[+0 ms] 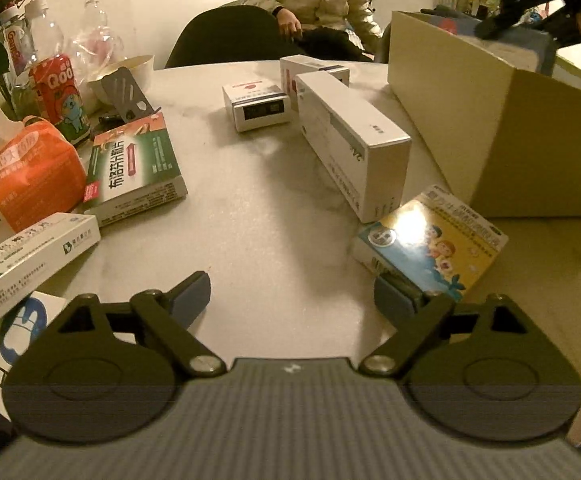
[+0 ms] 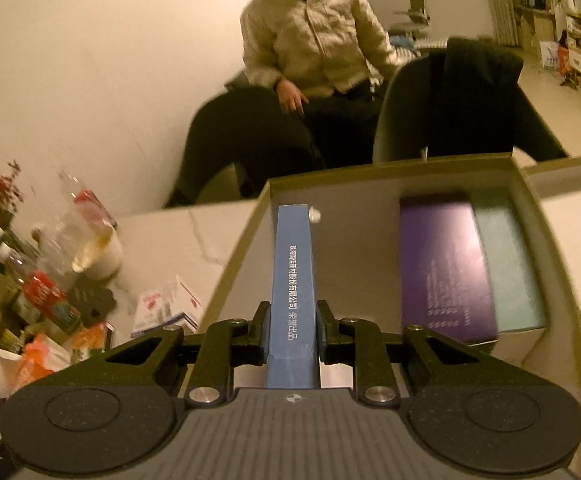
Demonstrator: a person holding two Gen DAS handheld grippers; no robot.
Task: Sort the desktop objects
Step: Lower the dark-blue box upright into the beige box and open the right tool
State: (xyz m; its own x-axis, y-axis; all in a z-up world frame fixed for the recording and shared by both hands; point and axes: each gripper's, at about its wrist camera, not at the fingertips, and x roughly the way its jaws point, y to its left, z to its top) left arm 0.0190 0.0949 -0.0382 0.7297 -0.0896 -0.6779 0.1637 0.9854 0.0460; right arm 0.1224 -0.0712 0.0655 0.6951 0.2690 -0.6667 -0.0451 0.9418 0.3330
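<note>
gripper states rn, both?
Left gripper: open, nothing between the jaws.
Right gripper: shut on the blue box, over the cardboard box.

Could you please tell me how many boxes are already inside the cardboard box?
2 lie inside the cardboard box: a purple box and a teal box side by side at its right. A blue box, gripped, hangs over its left; others may be hidden.

Pale table (image 1: 274, 208), medicine boxes (image 1: 350, 148), cardboard box (image 1: 490, 128)

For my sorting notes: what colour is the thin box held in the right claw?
Blue, with white writing, best seen in the right wrist view: the thin box.
</note>
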